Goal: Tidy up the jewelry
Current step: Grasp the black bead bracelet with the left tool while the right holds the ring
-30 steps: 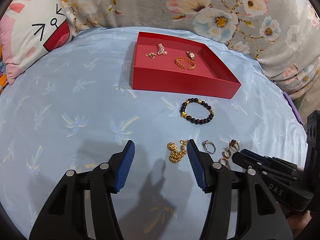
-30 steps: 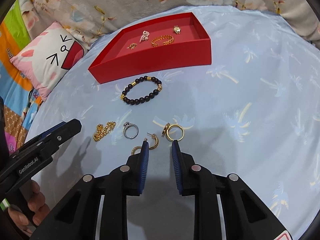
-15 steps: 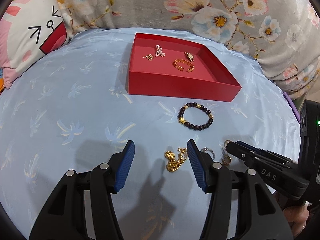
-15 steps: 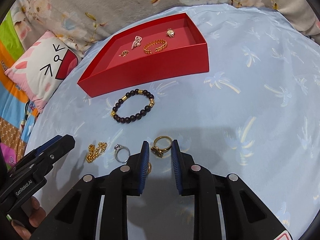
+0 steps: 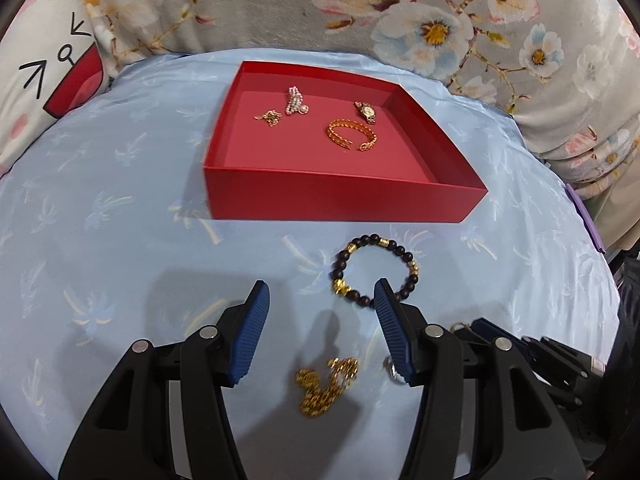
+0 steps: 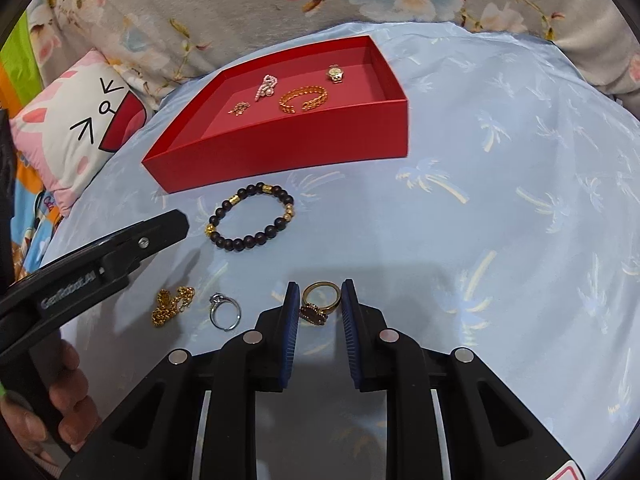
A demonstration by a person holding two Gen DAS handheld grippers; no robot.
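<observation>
A red tray [image 5: 344, 200] [image 6: 280, 148] on the blue bedspread holds a gold bangle [image 5: 351, 135], a small watch [image 5: 365, 111], a pearl piece [image 5: 295, 101] and a small gold piece [image 5: 269, 116]. A dark bead bracelet [image 5: 376, 274] [image 6: 251, 216] lies in front of it. My left gripper [image 5: 322, 300] is open above a gold chain [image 5: 326, 384] [image 6: 172, 304]. My right gripper [image 6: 320, 300] is open, its fingers either side of a gold ring with a dark stone [image 6: 320, 302]. A silver ring [image 6: 225, 311] lies left of it.
A cartoon pillow [image 6: 76, 128] lies at the left. A floral quilt [image 5: 360, 12] banks up behind the tray. The left gripper's body [image 6: 92, 264] crosses the right wrist view at the left, held by a hand [image 6: 60, 412].
Both grippers have moved forward toward the tray. The right gripper's fingers have come around the gold ring and stand a little wider. The gold chain now lies between the left fingers.
</observation>
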